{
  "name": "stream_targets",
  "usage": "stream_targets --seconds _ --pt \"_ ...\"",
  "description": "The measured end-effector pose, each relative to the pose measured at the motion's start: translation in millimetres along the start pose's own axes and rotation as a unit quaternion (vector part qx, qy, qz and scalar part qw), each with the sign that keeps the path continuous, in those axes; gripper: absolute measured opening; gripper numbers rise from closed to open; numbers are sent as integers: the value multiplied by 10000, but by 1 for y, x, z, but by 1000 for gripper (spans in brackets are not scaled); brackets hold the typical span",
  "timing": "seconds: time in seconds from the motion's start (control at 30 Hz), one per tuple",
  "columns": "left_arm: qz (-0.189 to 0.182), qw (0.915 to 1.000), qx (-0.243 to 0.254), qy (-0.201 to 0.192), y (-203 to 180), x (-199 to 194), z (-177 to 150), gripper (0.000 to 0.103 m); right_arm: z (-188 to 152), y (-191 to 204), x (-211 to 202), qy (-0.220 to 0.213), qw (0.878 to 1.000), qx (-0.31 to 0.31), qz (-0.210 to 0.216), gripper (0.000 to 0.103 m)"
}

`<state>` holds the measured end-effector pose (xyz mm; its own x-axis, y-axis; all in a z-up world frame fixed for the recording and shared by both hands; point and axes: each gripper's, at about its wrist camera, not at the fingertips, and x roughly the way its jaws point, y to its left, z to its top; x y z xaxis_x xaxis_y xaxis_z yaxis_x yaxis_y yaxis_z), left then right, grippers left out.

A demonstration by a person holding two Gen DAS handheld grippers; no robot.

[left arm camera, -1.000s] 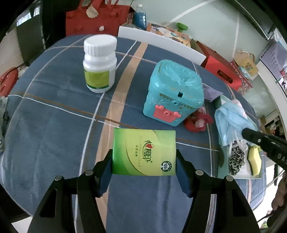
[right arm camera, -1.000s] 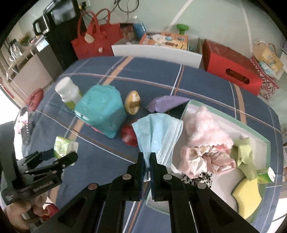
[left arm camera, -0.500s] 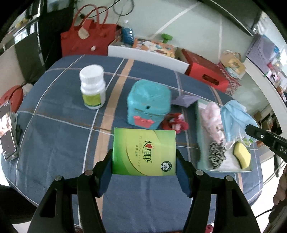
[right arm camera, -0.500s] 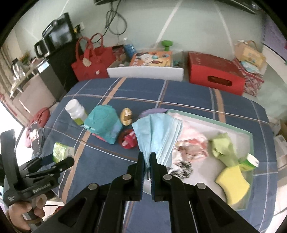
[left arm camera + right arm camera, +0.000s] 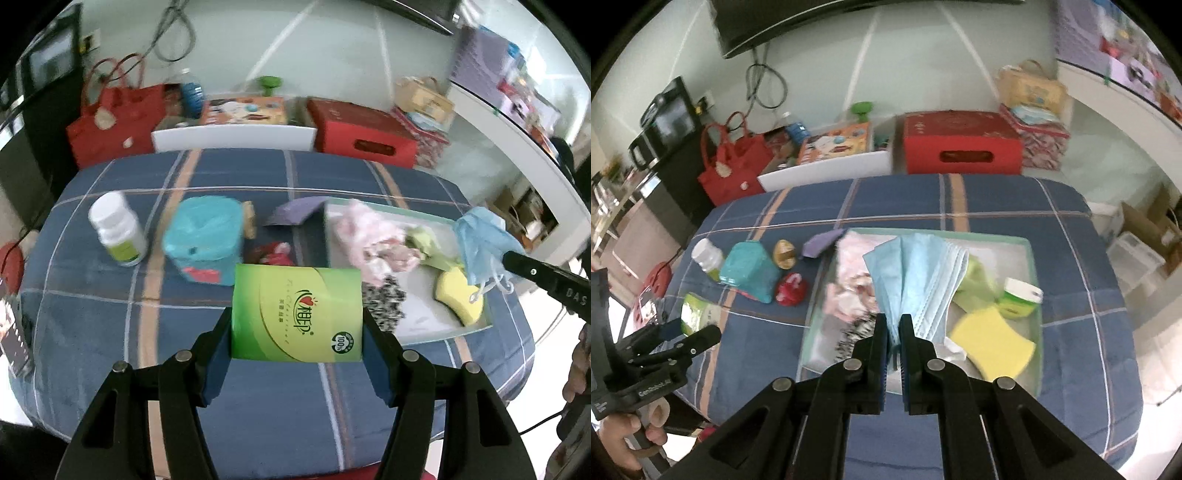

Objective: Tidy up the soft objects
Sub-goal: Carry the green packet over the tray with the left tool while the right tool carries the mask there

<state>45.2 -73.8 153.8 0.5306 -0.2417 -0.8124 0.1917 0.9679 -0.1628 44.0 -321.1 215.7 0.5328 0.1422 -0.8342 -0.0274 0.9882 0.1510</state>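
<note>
My left gripper (image 5: pixel 297 325) is shut on a green tissue pack (image 5: pixel 295 314) and holds it high above the blue plaid table. My right gripper (image 5: pixel 894 325) is shut on a light blue face mask (image 5: pixel 916 277), which hangs above the pale green tray (image 5: pixel 1032 258). The mask also shows at the right of the left wrist view (image 5: pixel 480 240). The tray (image 5: pixel 424 218) holds pink scrunchies (image 5: pixel 849 280), a leopard scrunchie (image 5: pixel 384 299), a green cloth (image 5: pixel 975 280), a yellow sponge (image 5: pixel 993 341) and a small green jar (image 5: pixel 1019 297).
On the table left of the tray stand a white pill bottle (image 5: pixel 118 229), a teal box (image 5: pixel 207 240), a red hair tie (image 5: pixel 790 290), a gold egg (image 5: pixel 785 253) and a purple paper piece (image 5: pixel 822 242). Red bags and boxes lie beyond the far edge.
Both grippers have risen and pulled back from the table. The right gripper has carried the mask rightward, over the tray. The left still grips the tissue pack.
</note>
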Motion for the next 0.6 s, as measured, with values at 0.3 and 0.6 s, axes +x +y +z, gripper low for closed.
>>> stream_targets --seconds 0.3,0.6 --pt "-392 9968 679 138 -67 29 9 65 -24 -37 25 333 9990 307 -57 6" --pt "-550 9916 1083 449 -101 72 6 65 -43 -51 63 729 9960 516 36 6"
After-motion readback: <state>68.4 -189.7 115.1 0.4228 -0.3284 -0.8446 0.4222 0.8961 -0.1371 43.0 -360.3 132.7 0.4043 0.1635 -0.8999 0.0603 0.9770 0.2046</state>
